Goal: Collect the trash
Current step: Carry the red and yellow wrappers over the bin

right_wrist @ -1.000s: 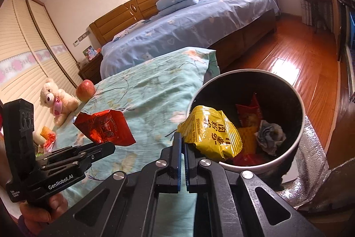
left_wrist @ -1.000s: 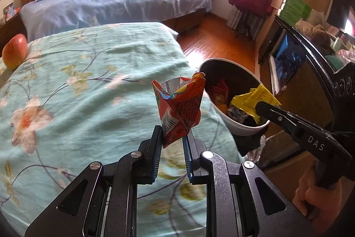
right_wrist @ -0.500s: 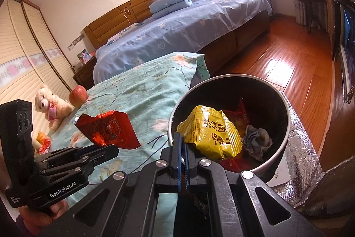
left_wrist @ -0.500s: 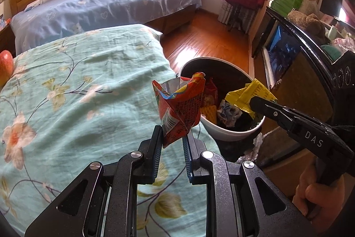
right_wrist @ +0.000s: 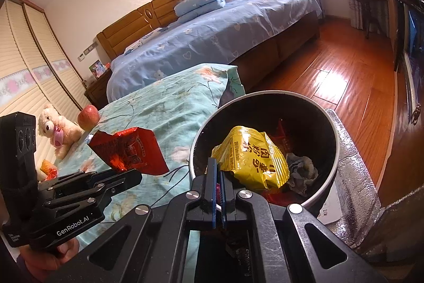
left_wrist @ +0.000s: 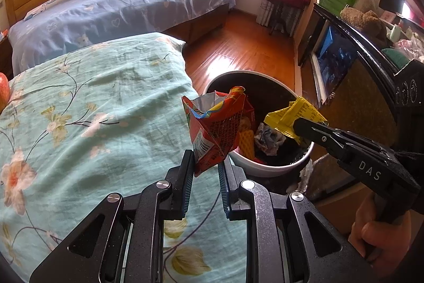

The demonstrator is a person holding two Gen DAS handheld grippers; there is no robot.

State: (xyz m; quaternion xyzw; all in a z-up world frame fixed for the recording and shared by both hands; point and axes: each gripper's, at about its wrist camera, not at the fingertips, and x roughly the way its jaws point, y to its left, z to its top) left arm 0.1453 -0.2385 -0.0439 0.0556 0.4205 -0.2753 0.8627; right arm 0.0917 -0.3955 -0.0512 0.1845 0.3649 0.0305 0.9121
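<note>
— Grippers both pinch wrappers: right gripper [right_wrist: 217, 178] clamps the yellow snack bag [right_wrist: 251, 158] over the trash bin [right_wrist: 332, 177]; left gripper [left_wrist: 204, 169] grips the red wrapper [left_wrist: 216, 129] at the bin's edge.

— Release yellow first, then carry red further over the rim.

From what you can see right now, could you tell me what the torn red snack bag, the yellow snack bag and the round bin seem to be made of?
Torn red snack bag: likely foil-lined plastic film; its open mouth shows a silvery inside and it holds sharp creases.
Yellow snack bag: glossy printed plastic film, crinkled, with highlights.
Round bin: probably smooth plastic, white outside with a black interior or liner; I can't tell which.
</note>
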